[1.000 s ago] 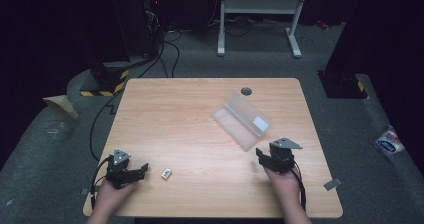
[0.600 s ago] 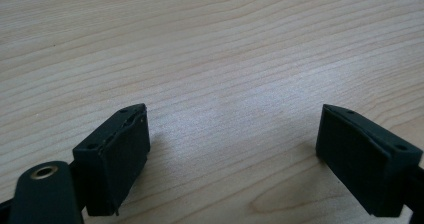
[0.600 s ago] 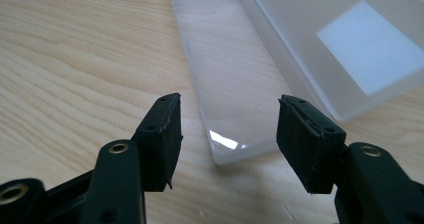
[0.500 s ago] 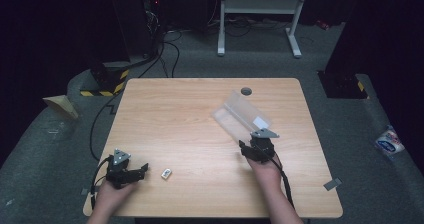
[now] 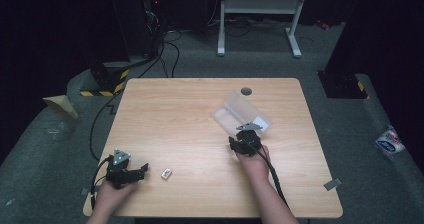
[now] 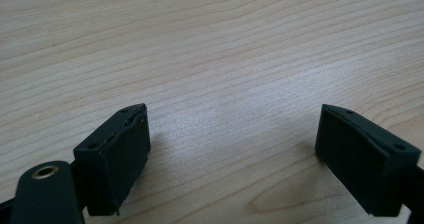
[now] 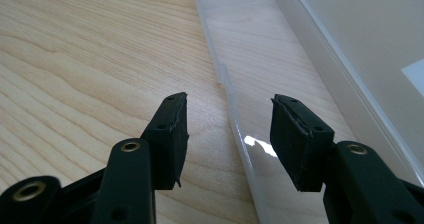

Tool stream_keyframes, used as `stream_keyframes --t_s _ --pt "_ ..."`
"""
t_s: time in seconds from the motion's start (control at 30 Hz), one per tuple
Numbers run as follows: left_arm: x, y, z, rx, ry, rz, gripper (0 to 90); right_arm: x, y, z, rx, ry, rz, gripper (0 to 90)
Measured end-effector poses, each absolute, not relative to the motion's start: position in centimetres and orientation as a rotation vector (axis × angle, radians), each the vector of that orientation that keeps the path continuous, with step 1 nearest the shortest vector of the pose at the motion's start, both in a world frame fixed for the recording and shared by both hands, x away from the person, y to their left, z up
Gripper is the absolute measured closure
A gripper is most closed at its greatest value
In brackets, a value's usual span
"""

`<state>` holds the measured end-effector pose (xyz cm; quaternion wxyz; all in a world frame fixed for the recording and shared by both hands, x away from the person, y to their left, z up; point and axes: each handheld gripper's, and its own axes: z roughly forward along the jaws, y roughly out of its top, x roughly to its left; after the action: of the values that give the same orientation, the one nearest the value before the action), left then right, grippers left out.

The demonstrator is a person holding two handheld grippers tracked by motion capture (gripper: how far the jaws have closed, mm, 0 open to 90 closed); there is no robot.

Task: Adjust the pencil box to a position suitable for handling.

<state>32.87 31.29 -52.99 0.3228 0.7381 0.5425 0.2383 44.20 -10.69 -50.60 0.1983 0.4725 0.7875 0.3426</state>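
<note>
Straddling the clear box's [image 7: 280, 84] rim, seemingly: right hand-held gripper [image 7: 227, 134].

We see a table [image 5: 175, 114] of pale, light-brown wood with fine grain lines running across it. Both the left gripper [image 5: 142, 169] and the right gripper [image 5: 239, 141] are black, each carrying a grey plate on top, and brass-coloured rivets show on their arms in the gripper views. The open box [image 5: 240, 115] is clear plastic with a white label. A small white object [image 5: 166, 173] lies on the wood. The floor [image 5: 60, 149] is dark grey carpet, and a yellow-and-black striped strip [image 5: 102, 91] sits beyond the table.
</note>
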Motion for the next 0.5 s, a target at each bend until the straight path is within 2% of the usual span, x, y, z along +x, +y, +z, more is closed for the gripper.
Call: stream_keyframes --t_s 0.1,0.23,0.27,0.5 --pt "32.87 31.3 -52.98 1.939 1.424 0.624 14.6 44.24 -10.69 -50.74 1.314 2.209 0.941 49.8" --pt "32.87 31.3 -52.98 1.939 1.424 0.624 14.6 44.09 -10.63 -50.78 1.315 2.21 0.941 56.1" --pt "32.87 31.3 -52.98 1.939 1.423 0.624 14.6 43.96 -10.6 -50.9 1.302 2.211 0.934 60.6" --pt "32.85 31.3 -52.99 1.937 1.423 0.626 14.8 43.49 -10.81 -51.09 1.289 2.205 0.931 69.4"
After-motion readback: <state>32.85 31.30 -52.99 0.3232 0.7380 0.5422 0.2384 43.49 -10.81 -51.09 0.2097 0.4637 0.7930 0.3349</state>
